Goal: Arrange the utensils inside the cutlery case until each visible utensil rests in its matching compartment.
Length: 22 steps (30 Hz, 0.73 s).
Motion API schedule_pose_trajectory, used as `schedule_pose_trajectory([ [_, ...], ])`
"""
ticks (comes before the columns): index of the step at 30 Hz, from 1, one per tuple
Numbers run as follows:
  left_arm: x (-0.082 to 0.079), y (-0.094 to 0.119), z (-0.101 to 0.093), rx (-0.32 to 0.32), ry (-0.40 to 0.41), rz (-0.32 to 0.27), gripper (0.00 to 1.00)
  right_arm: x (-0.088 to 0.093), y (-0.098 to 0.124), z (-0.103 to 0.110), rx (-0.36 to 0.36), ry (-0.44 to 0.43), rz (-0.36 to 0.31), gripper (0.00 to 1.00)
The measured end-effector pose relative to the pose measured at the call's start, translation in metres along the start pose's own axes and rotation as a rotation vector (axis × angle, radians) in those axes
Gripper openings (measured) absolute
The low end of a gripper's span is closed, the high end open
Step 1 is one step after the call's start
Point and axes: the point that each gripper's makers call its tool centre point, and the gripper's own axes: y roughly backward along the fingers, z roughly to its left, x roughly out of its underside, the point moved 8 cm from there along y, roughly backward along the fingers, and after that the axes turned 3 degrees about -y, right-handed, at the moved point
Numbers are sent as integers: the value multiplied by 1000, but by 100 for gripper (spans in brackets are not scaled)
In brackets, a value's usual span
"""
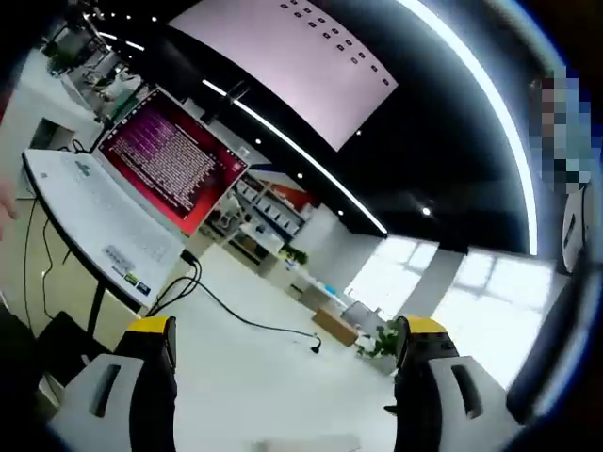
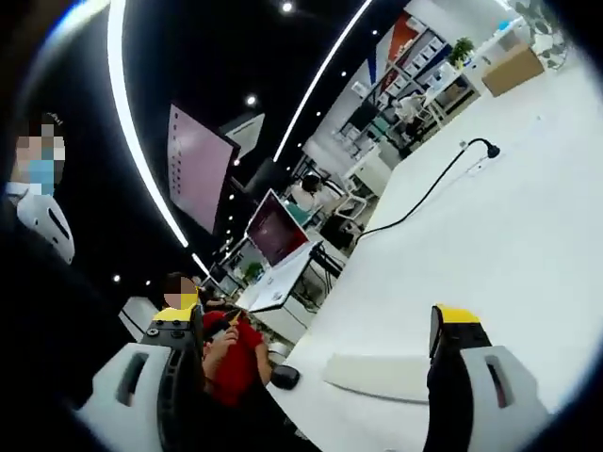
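A bright open office with a long white tabletop (image 1: 283,377) carrying a laptop (image 1: 141,179) and a black cable (image 2: 424,193). Both the left gripper (image 1: 283,348) and right gripper (image 2: 316,334) have fingers apart, holding nothing. I can make out no cutlery case or utensils, so the sorting looks not yet begun.

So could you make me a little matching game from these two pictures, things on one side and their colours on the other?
Things:
1. laptop screen
2. cable across the table
3. tips of the left gripper fingers
4. table

Colours:
A. yellow
B. white
C. red with pale text
D. black

Pairs: 1-C, 2-D, 3-A, 4-B
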Motion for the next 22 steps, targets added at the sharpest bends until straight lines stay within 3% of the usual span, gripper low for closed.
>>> schedule_pose_trajectory([
  [3,-5,-3,-3,3,-119,23,100,-6,2,2,-2,14,-14,100],
  [5,-5,-4,-6,13,-139,33,100,-10,5,-2,-4,6,-34,100],
  [11,0,-12,-10,25,-130,75,100,-10,11,-7,0,19,18,100],
  [18,-5,-16,-18,61,-85,44,100,-26,6,-2,-45,-33,-80,100],
  [22,-10,-14,-13,51,-83,33,100,-21,-2,-1,-74,-39,-20,100],
])
